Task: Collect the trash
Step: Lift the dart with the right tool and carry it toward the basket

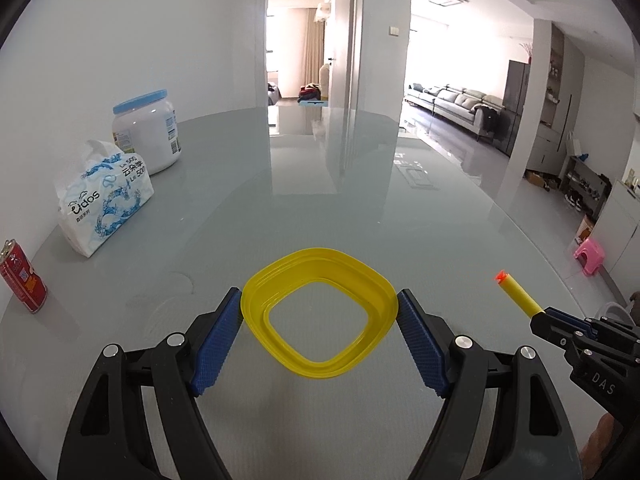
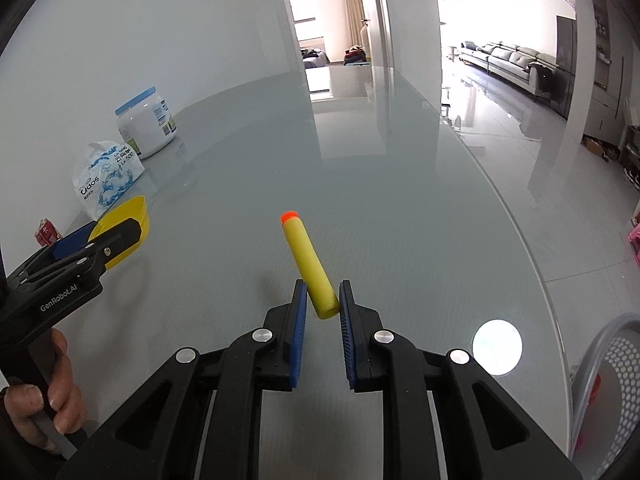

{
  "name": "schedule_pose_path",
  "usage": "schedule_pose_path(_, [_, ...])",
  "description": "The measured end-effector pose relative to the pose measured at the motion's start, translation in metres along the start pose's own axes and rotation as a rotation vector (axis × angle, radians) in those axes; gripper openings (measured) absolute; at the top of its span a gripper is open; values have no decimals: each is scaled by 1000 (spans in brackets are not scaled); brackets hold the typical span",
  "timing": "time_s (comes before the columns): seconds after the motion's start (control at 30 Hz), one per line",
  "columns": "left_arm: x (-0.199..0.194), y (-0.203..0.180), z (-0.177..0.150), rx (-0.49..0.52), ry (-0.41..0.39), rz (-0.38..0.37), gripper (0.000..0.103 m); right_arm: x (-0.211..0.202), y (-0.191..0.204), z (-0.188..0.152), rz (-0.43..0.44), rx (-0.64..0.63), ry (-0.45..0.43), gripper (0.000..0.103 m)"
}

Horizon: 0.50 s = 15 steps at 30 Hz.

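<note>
My left tool (image 1: 320, 316) clamps the yellow squarish plastic ring-shaped lid (image 1: 320, 314) across its width by the rim alone, so I judge it could flex and pop free above the glossy grey tabletop (image 1: 320, 200). My right tool (image 2: 323, 304) is clenched on the rear end of the yellow foam dart with the orange tip (image 2: 306, 260), which sticks out askew; a jolt might pivot it loose. Both tools angle downward. The grey perforated bin (image 2: 616, 380) sits at far right.

Tissue pack (image 1: 105, 200), white jar (image 1: 146, 132), perhaps a soda can (image 1: 22, 276).
</note>
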State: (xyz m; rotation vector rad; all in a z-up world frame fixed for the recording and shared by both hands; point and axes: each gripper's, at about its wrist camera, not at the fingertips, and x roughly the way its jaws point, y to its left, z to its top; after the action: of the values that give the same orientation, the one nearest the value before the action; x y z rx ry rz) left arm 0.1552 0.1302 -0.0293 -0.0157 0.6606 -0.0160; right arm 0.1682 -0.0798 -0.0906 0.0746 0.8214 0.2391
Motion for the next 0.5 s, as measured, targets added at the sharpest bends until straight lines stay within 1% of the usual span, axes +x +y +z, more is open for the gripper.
schedule_pose_path(0.37, [-33,-65,-29,91,1,-89,75,-69,-58,-50,-96,143,-64,16])
schedule_pose_path(0.5, [-44,-96,-38,132,5,-143,75,-96,-80,-72,-133,189,-86,16])
